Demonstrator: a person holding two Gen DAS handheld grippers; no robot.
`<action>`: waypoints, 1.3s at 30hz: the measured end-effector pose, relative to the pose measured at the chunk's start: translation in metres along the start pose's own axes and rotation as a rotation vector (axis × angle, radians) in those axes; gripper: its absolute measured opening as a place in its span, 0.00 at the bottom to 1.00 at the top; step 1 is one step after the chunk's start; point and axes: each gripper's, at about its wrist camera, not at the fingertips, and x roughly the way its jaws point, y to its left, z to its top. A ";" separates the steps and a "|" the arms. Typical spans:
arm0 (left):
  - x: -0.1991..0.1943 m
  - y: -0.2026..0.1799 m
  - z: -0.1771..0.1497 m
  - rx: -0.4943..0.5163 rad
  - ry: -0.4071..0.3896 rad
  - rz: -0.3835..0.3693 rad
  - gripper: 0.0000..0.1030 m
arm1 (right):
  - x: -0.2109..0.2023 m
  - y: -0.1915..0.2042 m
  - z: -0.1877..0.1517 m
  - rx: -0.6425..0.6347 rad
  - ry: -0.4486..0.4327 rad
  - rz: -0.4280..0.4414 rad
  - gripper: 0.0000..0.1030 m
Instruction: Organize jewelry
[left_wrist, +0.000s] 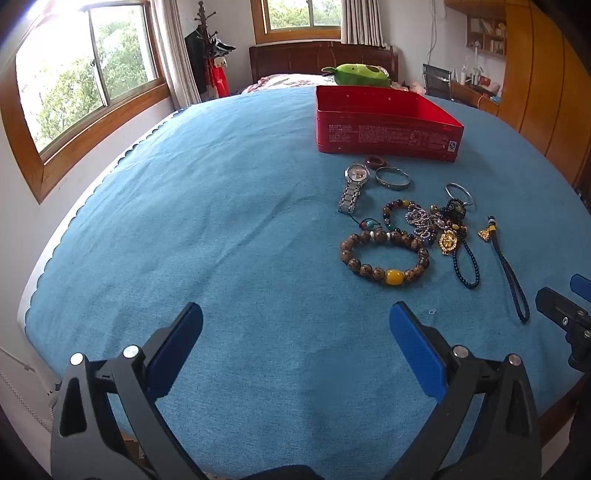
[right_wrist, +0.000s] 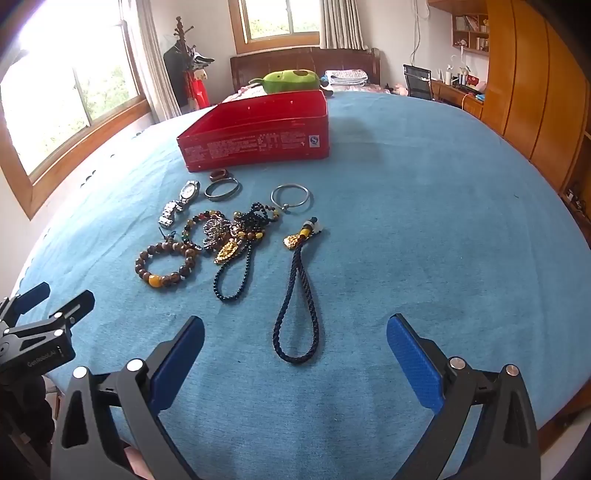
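Right gripper (right_wrist: 295, 332) jaws gape, braided cord loop (right_wrist: 297, 306) lying between.

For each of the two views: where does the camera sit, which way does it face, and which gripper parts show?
Left wrist: behind the open left gripper, facing across the blue cloth to the red box; right gripper at right edge.
Right wrist: behind the open right gripper, over the braided cord; left gripper at left edge.
Shared: box, bead bracelet, watch.
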 end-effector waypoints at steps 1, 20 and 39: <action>0.000 0.000 0.000 0.000 0.000 0.000 0.97 | 0.000 0.000 0.000 0.000 0.000 -0.001 0.96; -0.003 -0.002 -0.001 0.001 0.003 -0.003 0.97 | 0.000 0.002 -0.001 0.000 0.004 0.000 0.96; 0.001 0.001 -0.001 -0.001 0.006 -0.005 0.97 | 0.003 0.003 -0.001 -0.001 0.006 0.003 0.96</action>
